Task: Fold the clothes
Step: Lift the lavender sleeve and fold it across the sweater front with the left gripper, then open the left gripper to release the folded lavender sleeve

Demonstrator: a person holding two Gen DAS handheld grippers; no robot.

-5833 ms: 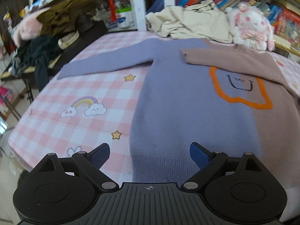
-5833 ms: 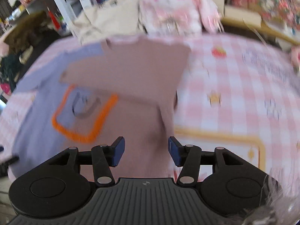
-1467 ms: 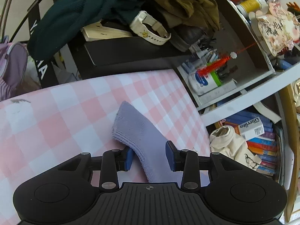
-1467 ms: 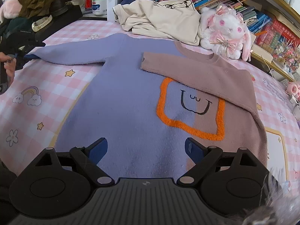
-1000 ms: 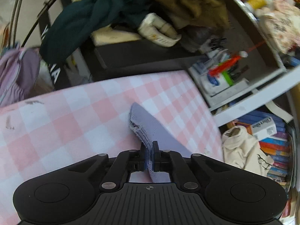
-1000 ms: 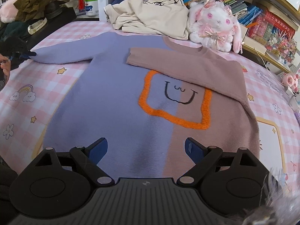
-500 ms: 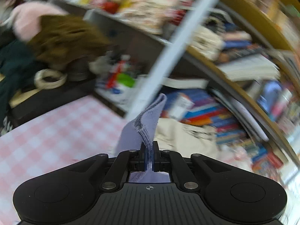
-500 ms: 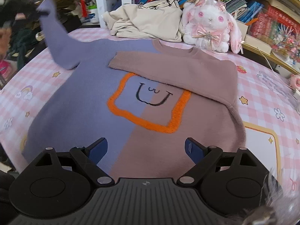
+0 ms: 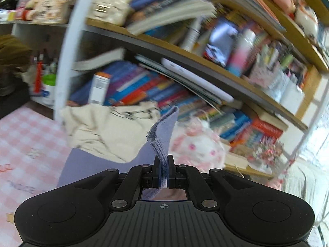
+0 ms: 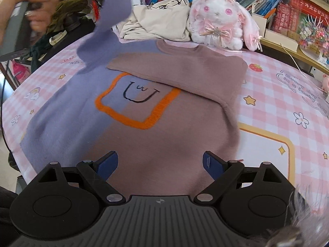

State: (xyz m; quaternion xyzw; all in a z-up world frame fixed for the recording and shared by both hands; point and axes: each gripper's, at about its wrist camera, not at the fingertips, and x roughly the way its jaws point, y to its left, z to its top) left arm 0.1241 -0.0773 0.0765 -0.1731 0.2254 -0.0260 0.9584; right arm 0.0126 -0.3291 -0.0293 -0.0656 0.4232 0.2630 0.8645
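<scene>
A sweater [image 10: 127,135], half lavender and half mauve with an orange-outlined face patch, lies flat on the pink checked bed. Its mauve sleeve [image 10: 181,70] is folded across the chest. The lavender sleeve [image 10: 104,28] hangs lifted in the air at the upper left, and its ribbed cuff [image 9: 162,142] is pinched in my left gripper [image 9: 163,175], which is shut on it. A hand [image 10: 35,10] holds that gripper high at the top left of the right wrist view. Over the sweater's hem my right gripper [image 10: 160,165] stands open with nothing between its fingers.
A cream garment [image 10: 160,20] and a pink plush rabbit [image 10: 220,14] lie at the bed's far edge, under bookshelves [image 9: 185,65]. Dark clothes and a watch [image 10: 58,36] pile on a stand at the left. Bare checked sheet [image 10: 287,94] spreads to the right.
My left gripper has lifted the lavender cuff off the bed and carried it up and toward the sweater's middle. The right gripper has slid right along the hem, still open.
</scene>
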